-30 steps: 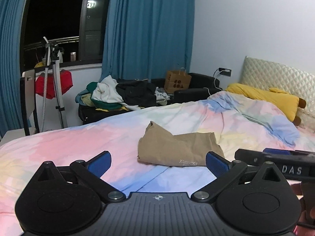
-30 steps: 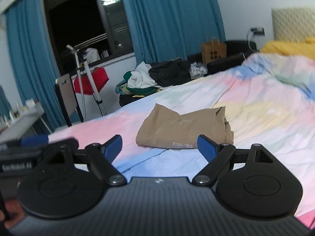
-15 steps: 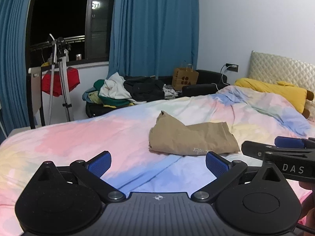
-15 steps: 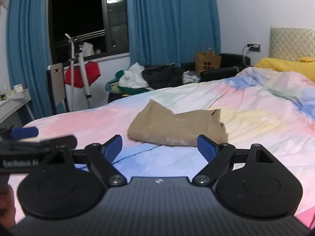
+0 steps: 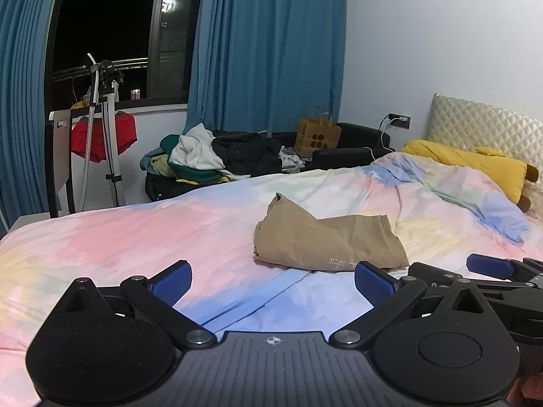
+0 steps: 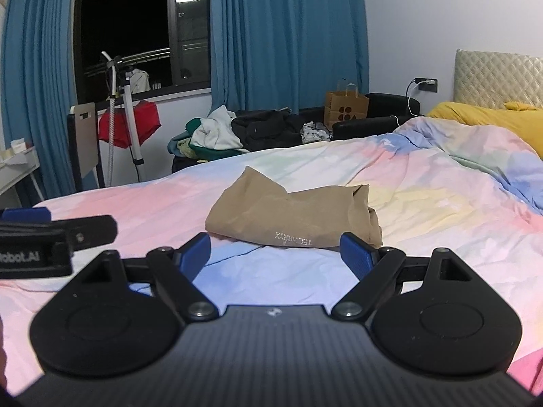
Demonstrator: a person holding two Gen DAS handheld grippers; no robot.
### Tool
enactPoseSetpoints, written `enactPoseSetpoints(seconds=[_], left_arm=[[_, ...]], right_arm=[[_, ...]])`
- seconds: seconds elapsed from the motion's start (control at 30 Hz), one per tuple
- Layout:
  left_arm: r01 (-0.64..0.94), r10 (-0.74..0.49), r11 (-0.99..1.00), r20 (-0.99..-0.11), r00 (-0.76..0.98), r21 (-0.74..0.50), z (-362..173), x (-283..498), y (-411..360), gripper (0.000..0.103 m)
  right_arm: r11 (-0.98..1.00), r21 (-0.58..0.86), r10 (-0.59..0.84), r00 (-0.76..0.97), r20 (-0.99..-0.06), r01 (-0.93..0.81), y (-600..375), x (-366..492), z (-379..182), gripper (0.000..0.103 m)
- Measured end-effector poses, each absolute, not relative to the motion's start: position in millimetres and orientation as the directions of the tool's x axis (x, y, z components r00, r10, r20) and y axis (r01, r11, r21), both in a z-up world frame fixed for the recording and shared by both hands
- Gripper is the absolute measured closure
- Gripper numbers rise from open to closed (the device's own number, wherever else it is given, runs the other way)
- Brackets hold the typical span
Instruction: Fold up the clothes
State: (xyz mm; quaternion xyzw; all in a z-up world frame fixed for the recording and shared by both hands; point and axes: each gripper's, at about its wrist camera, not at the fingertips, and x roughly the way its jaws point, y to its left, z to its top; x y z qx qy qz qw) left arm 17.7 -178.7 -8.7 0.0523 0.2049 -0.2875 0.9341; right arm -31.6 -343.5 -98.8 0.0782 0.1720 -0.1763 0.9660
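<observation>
The tan garment lies folded on the pastel bedspread, a compact, roughly rectangular bundle with several layers stacked at its left and right ends. Its far left corner stands up in a soft peak, and the top surface sags into a shallow dip toward the middle. Pale lettering runs upside down along the near edge, close to the right end; the cloth is matte and lightly creased.

From the left gripper, the garment sits just ahead and a little right of centre, with its near edge close to the right blue pad. Both fingers are spread wide and hold nothing.

From the right gripper, the bundle lies straight ahead, its near edge spanning most of the gap between the 2 blue pads. These fingers are also spread wide, clear of the cloth.

Each gripper shows at the edge of the other's view: the right one low to the right of the left one, the left one low to the left of the right one.

Beyond the bed, a pile of clothes sits below the blue curtains.
</observation>
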Motion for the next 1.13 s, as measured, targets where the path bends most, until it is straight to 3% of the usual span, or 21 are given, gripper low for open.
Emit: enactPoseSetpoints(seconds=[1.13], left_arm=[[0.529,-0.5,0.847,-0.419,0.758,-0.054,-6,23,-167,0.0]], right_arm=[[0.913,0.129,-0.318,0.872,-0.372,0.388,-349,-31,-99,0.018]])
